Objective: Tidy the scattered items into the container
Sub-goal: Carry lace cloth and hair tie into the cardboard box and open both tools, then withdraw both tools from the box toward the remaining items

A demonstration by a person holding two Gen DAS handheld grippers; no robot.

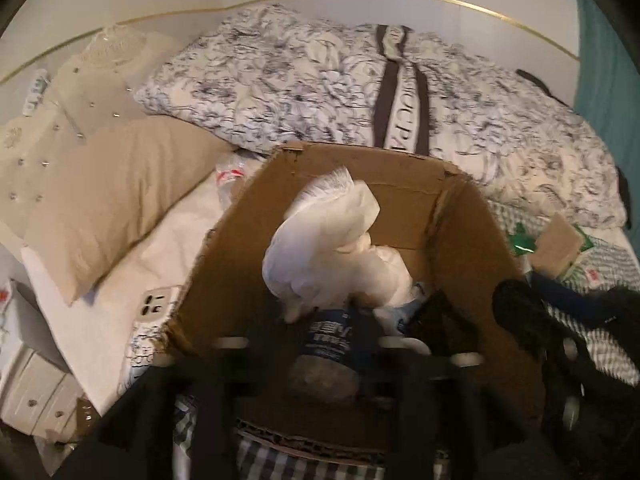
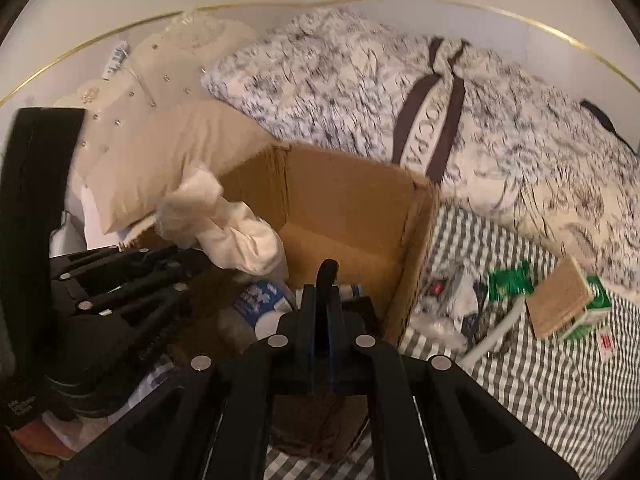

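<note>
Cardboard box [image 2: 344, 216] on checked bedsheet [image 2: 520, 380]; floral duvet [image 1: 320, 80] behind.

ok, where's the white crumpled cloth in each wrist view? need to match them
Left wrist: white crumpled cloth sits at picture centre, over the cardboard box opening.
Right wrist: the cloth is left of centre, at the box's left edge.
Shared landmark: the brown lettered band on the floral duvet behind the box.

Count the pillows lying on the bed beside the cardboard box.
2. A plain beige pillow lies left of the brown cardboard box; a cream studded pillow sits behind it, toward the headboard. The floral duvet may hide others.
</note>
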